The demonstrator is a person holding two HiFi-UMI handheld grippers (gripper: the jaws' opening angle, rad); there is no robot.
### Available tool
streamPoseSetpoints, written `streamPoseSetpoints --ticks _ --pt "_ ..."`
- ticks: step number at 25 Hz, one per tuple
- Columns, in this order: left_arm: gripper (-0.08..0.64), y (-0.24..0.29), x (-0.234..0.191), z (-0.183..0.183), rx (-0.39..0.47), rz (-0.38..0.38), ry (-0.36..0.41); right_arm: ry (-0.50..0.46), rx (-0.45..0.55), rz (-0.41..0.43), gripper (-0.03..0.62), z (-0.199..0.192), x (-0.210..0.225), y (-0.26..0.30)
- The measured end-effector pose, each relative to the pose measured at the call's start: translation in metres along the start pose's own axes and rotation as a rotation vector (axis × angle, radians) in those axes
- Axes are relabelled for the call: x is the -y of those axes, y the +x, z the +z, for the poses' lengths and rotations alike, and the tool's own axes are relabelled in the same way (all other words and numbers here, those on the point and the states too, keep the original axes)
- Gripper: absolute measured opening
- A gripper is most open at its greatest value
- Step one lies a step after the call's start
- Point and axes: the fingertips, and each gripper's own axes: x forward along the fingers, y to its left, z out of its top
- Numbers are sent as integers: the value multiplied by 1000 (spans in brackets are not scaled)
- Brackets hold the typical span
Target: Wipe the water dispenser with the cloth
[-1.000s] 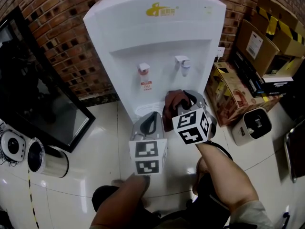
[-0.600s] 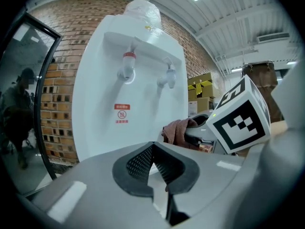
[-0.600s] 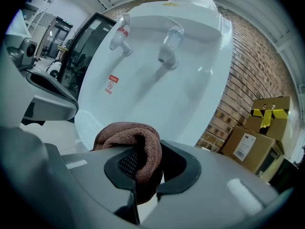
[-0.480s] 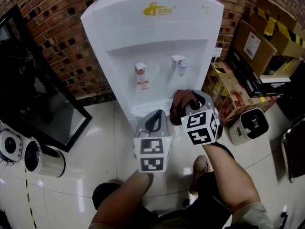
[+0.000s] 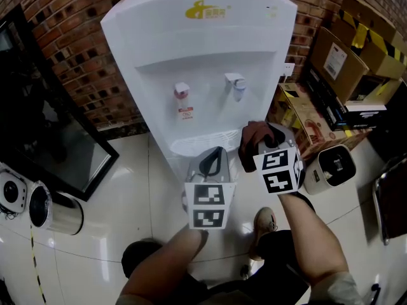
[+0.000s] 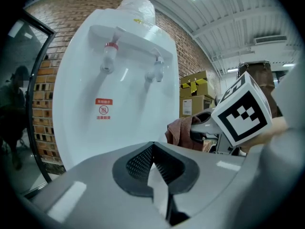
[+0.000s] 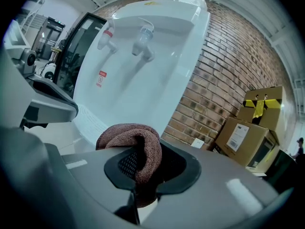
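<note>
**Cloth at dispenser's lower right corner**

Right claw [image 5: 266, 146] clamps the brown cloth [image 5: 252, 137], just beside the water dispenser [image 5: 210, 56] base. Unwiped front panel rises up-left of it; contact unclear. Left claw [image 5: 213, 162] closed, empty, alongside.

White tiled floor [image 5: 133, 196] bears water dispenser [image 5: 210, 49], boxes [image 5: 308, 129].

Side by side, the left gripper [image 6: 152, 149] has jaws together, the right gripper's [image 5: 261, 143] jaws pinch the cloth [image 7: 128, 135].
</note>
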Motion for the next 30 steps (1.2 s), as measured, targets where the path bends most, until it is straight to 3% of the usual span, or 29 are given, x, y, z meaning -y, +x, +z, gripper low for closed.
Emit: streamPoseSetpoints --ticks 11,17,21,25,30 --pt "0 2 3 -10 -15 -2 29 25 -40 19 80 -12 0 9" --pt "0 -22 -26 -19 -14 44 61 152 -19 133 81 0 -21 -9" --pt "0 -47 -60 -35 -28 107 84 167 58 263 81 27 -71 -30" --pt "0 -72 -103 -47 -40 186 55 107 140 423 81 51 -147 -37" --pt "0 -86 -137 -44 -19 215 53 77 116 534 81 52 -229 -25"
